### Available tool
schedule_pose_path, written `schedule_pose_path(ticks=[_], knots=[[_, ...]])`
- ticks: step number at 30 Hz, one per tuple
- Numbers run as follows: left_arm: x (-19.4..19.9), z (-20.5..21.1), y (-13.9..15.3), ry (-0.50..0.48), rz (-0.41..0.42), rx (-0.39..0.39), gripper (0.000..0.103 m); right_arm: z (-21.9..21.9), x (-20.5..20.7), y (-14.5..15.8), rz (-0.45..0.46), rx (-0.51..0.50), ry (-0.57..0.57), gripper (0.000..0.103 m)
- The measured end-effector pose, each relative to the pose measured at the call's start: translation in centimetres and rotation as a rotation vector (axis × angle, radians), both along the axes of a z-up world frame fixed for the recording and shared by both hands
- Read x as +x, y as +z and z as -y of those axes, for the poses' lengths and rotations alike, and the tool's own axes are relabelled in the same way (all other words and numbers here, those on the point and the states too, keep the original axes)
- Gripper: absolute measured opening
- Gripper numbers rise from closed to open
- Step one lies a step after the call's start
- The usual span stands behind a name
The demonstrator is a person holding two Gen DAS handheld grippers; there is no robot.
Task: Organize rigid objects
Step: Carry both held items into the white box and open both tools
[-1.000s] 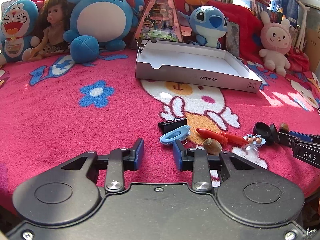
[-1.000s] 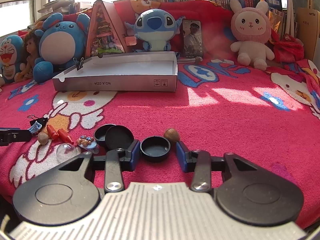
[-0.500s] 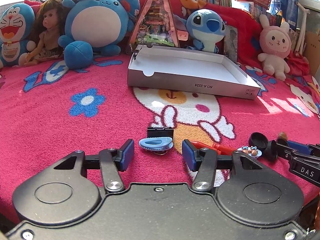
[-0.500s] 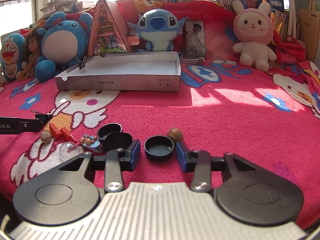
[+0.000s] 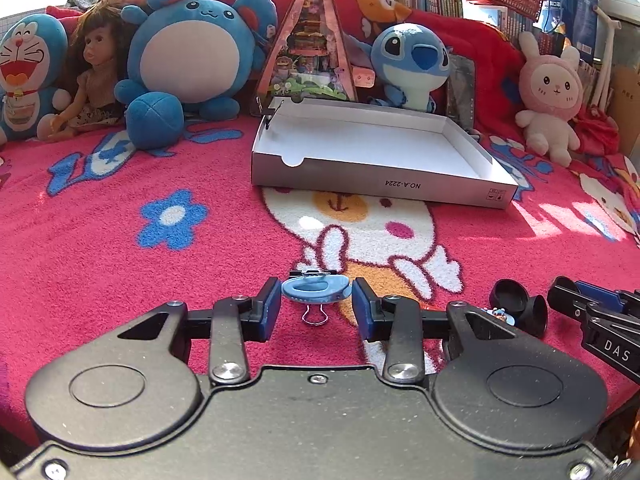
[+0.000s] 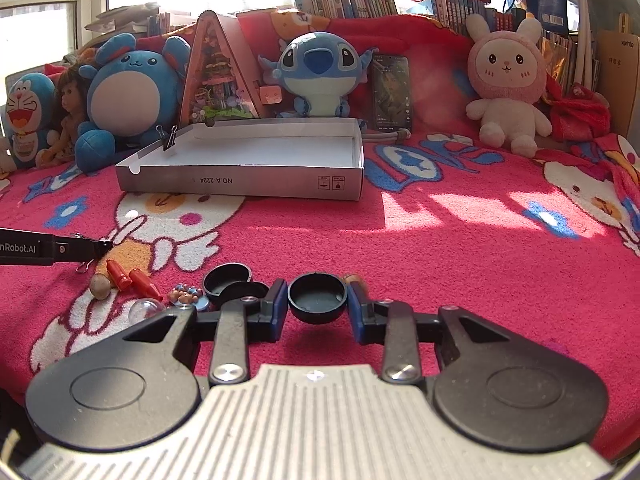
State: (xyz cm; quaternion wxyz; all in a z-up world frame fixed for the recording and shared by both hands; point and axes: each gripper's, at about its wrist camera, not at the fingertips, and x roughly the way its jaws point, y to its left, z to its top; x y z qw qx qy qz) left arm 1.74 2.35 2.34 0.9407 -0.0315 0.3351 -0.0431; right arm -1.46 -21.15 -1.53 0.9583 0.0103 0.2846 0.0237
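So the left gripper (image 5: 315, 304) is closing in on a little blue oval clip thing (image 5: 316, 290) that sits on the pink cartoon blanket (image 5: 100, 248), and both blue pads look like they're right up against its ends, so I'd call that a grip. There's a black binder clip (image 5: 314, 273) tucked right behind it, with a wire loop poking out toward the camera underneath. Over on the other side the right gripper (image 6: 318, 304) is also closing, on a shallow black round cap (image 6: 318, 298), open side up, and the pads are pressed to its rim on both sides; it seems lifted a touch, since there's a shadow under it. Just left of that are two more black caps (image 6: 232, 284) touching each other, then a small colourful trinket (image 6: 186, 293), a clear plastic dome (image 6: 146, 309), a red crayon-like piece (image 6: 132, 278) and a brown nut (image 6: 100, 285). Another brown nut (image 6: 354, 279) peeks out behind the right finger. The white cardboard tray (image 6: 248, 180) sits well back from all this, nothing inside that I can see, with a binder clip (image 6: 171, 138) on its far left corner. Behind it there's a row of plush toys along the red backdrop, including a blue Stitch plush (image 6: 318, 74) and a pink bunny (image 6: 508, 88).
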Motion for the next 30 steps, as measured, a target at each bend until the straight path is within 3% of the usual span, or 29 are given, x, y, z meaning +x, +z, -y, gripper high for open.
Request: schedule_pose_path(ticks=[10, 22, 25, 30], knots=[[1.7, -0.1, 2.8, -0.012, 0.008, -0.001, 0.037, 0.5, 1.2, 2.1, 0.017, 0.041, 0.016, 0.038], [4.4, 0.2, 5.4, -0.051, 0.02, -0.064, 0.037, 0.6, 3.3, 3.6, 0.031, 0.089, 0.063, 0.038], [5.8, 0.1, 6.1, -0.065, 0.013, -0.085, 0.037, 0.8, 5.0, 4.1, 0.018, 0.114, 0.074, 0.038], [9.3, 0.7, 7.3, -0.081, 0.035, -0.053, 0.037, 0.9, 8.6, 5.2, -0.011, 0.123, 0.092, 0.038]])
